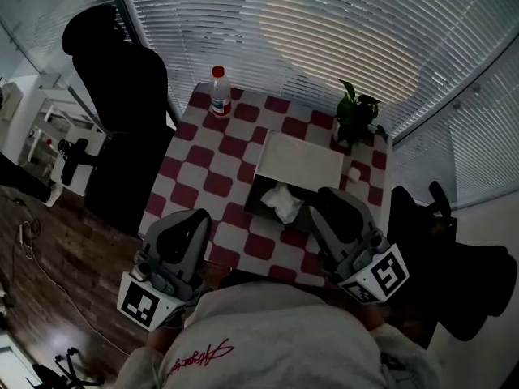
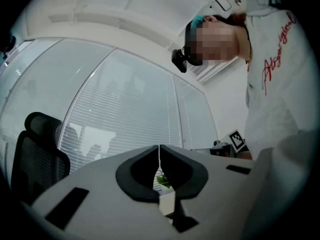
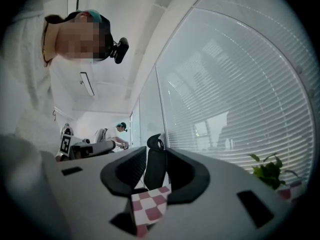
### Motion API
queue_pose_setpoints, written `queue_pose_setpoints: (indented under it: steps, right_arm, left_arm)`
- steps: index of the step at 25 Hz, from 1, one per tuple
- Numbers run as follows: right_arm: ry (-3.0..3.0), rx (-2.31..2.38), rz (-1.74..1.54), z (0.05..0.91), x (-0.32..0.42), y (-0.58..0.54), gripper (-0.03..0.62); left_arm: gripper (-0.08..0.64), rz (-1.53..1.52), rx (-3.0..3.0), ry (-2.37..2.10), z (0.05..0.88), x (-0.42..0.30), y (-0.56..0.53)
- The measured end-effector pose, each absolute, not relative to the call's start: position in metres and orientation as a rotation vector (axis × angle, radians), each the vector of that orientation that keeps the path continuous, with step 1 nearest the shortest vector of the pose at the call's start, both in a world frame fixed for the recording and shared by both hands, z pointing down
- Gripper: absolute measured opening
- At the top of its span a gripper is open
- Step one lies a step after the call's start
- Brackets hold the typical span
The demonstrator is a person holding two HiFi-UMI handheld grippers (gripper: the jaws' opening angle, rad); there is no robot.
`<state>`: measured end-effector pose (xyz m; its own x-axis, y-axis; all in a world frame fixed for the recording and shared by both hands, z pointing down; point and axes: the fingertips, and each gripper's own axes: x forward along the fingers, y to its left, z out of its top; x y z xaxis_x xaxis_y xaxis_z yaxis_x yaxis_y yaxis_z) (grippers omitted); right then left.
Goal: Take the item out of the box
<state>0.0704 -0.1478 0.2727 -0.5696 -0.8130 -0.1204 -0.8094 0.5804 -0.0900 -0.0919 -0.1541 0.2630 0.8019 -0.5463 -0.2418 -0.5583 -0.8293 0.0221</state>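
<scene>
Red-and-white checked cloth covered the small square table (image 1: 217,159), and in the middle of it sat the dark, straight-walled open box (image 1: 253,199), its flat pale lid (image 1: 300,160) folded back toward the window. The task's item, a soft crumpled white wad (image 1: 284,202), lay inside the box, down against its near wall. The left gripper (image 1: 193,217), smooth grey moulded plastic with rounded black pads, hung over the table's near-left edge, well apart from the box; in its own view its jaws met in a thin line with nothing between them. The right gripper (image 1: 329,198) sat just beside the box's right side, and in its view the jaws stood apart and bare, only checked cloth and a distant chair showing through the gap. At the far-left corner stood a clear plastic bottle with a red cap (image 1: 219,91), upright. At the far-right corner was a leafy green plant in a dark pot (image 1: 357,117). The cloth to the left of the box lay bare. A tall black mesh office chair (image 1: 122,112) crowded the table's left edge, and ribbed white blinds (image 1: 324,23) closed off the far side.
</scene>
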Motion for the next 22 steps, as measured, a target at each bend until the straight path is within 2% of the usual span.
queue_pose_setpoints:
  steps: [22]
  right_arm:
    - [2.923, -1.451, -0.116, 0.343, 0.06, -0.17, 0.126]
  left_arm:
    - [0.018, 0.39, -2.885, 0.96, 0.255, -0.093, -0.138]
